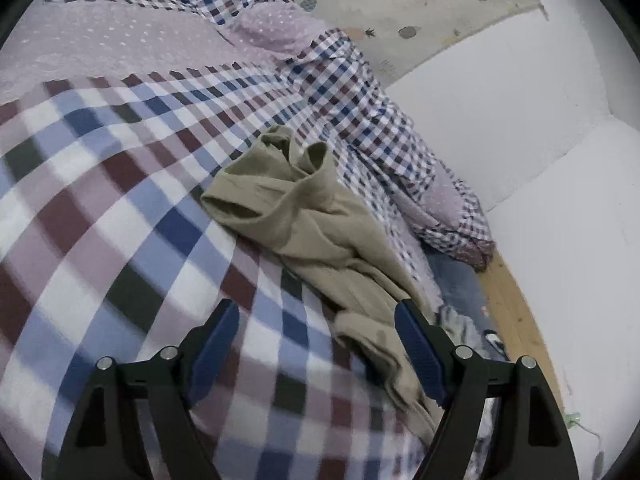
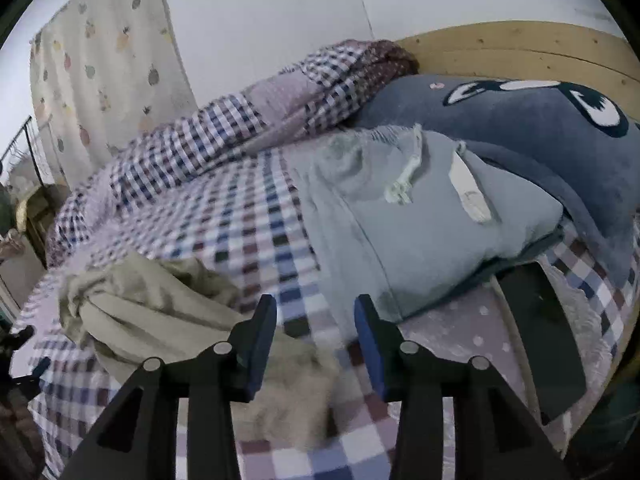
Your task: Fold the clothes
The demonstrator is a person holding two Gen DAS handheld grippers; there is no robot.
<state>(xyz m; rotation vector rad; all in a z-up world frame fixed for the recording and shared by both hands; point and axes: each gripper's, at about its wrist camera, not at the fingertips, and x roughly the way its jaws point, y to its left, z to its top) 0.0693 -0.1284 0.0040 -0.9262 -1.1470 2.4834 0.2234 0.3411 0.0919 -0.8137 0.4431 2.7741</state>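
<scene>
Khaki garment point(image 1: 304, 216) is lying crumpled on the checked bed point(image 1: 120, 184), nothing holding it. Left hand-held gripper point(image 1: 316, 344) is wide apart over its trailing end, right hand-held gripper point(image 2: 316, 340) partly apart and empty. Grabbing bunched layers could drag the bedcover up too, probably.

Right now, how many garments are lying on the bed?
2: a crumpled khaki garment on the checked bedspread, and a folded grey-blue one by the dark plush pillow. Others may be hidden.
</scene>
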